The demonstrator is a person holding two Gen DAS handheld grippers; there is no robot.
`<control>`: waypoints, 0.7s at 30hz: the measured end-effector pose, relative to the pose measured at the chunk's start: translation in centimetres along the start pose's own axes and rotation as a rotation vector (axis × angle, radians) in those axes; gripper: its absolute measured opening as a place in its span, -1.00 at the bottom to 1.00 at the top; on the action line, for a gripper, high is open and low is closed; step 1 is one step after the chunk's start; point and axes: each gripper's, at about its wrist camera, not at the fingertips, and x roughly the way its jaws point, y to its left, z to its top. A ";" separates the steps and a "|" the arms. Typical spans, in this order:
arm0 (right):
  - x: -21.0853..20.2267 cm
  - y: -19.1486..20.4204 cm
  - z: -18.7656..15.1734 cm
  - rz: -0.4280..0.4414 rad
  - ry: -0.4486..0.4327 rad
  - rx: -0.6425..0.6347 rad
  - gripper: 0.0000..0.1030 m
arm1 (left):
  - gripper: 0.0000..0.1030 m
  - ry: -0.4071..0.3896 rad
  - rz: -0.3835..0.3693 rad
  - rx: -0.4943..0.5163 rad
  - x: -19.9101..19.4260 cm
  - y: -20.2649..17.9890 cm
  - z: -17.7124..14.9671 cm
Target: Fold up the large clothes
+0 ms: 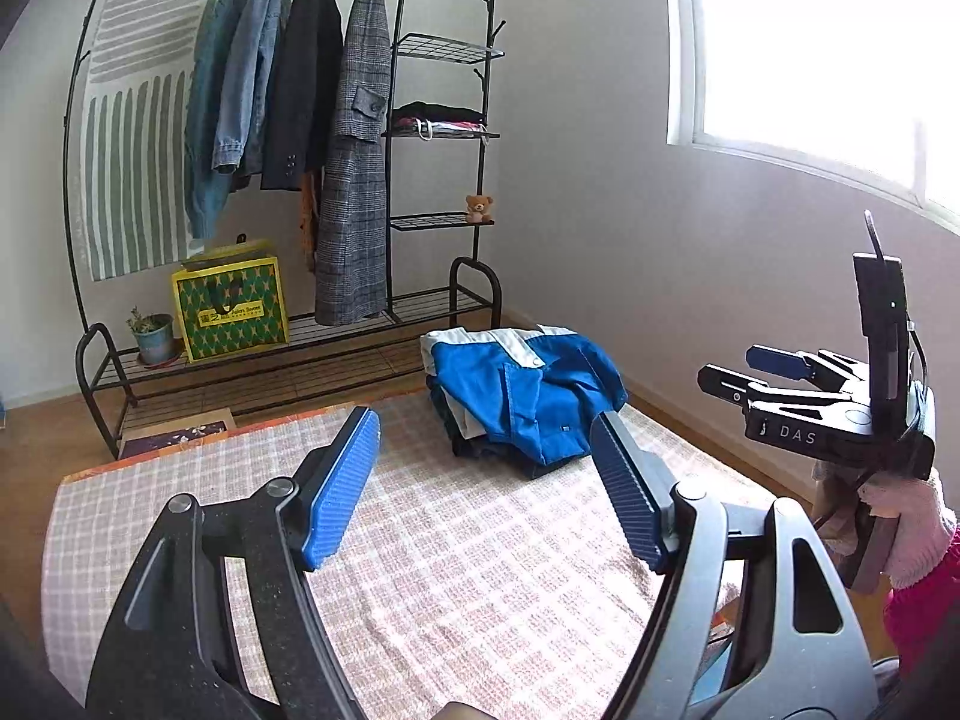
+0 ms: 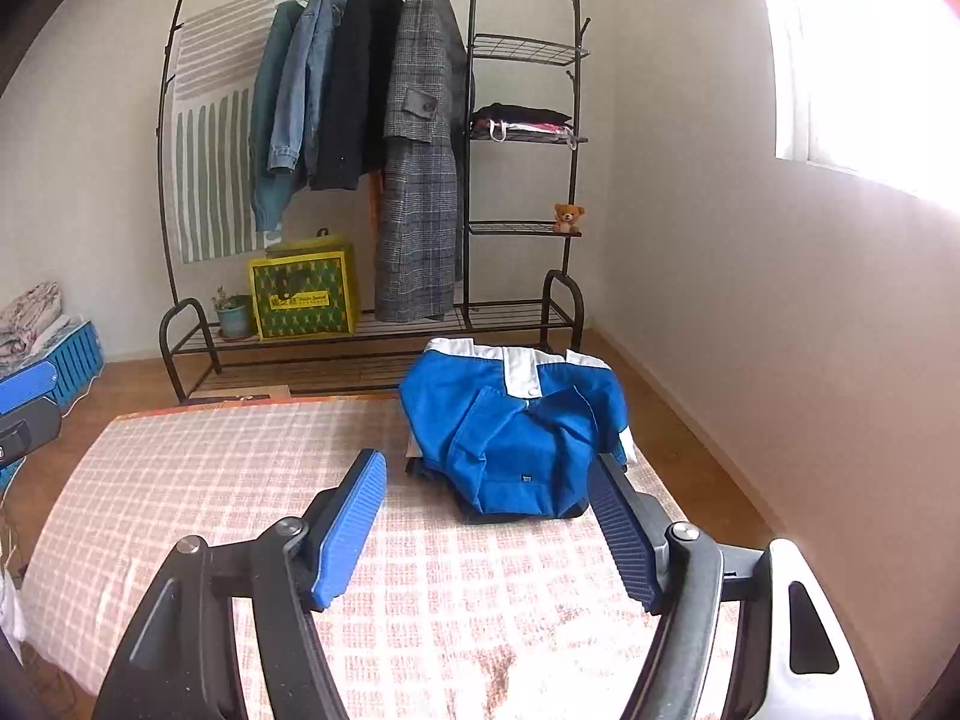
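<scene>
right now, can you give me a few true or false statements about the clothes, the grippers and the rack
1. The blue jacket lies folded on top of a pile on the checked mat. True.
2. The left gripper is clamped on the jacket. False: its jaws stand open with nothing between them.
3. The right gripper is open and empty. True.
4. The teddy bear sits on the floor. False: it sits on a shelf of the clothes rack.
5. The grey checked coat hangs on the rack. True.

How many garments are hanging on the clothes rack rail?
4, left to right: a teal jacket, a denim jacket, a black coat and a grey plaid coat. Something orange behind the coats may be another.
</scene>
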 end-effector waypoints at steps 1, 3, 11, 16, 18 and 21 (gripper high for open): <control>-0.7 0.6 -0.5 0.001 -0.004 -0.003 0.43 | 0.61 -0.006 0.006 0.004 -0.9 0.1 -0.3; -1.9 1.6 -1.3 0.004 -0.019 -0.012 0.58 | 0.66 -0.020 0.014 0.015 -2.6 0.1 -1.0; -3.6 3.9 -4.3 -0.008 -0.054 0.010 0.84 | 0.90 -0.025 0.009 0.021 -5.5 0.1 -4.3; -2.8 4.8 -6.0 -0.033 -0.036 -0.016 0.93 | 0.98 0.009 0.006 0.004 -4.4 0.2 -6.4; -2.3 4.6 -6.4 -0.031 -0.032 0.002 0.98 | 0.99 0.032 0.018 0.007 -3.7 0.2 -7.1; -1.4 4.3 -7.1 -0.040 -0.028 0.025 0.99 | 1.00 0.063 0.052 0.034 -2.6 0.1 -7.8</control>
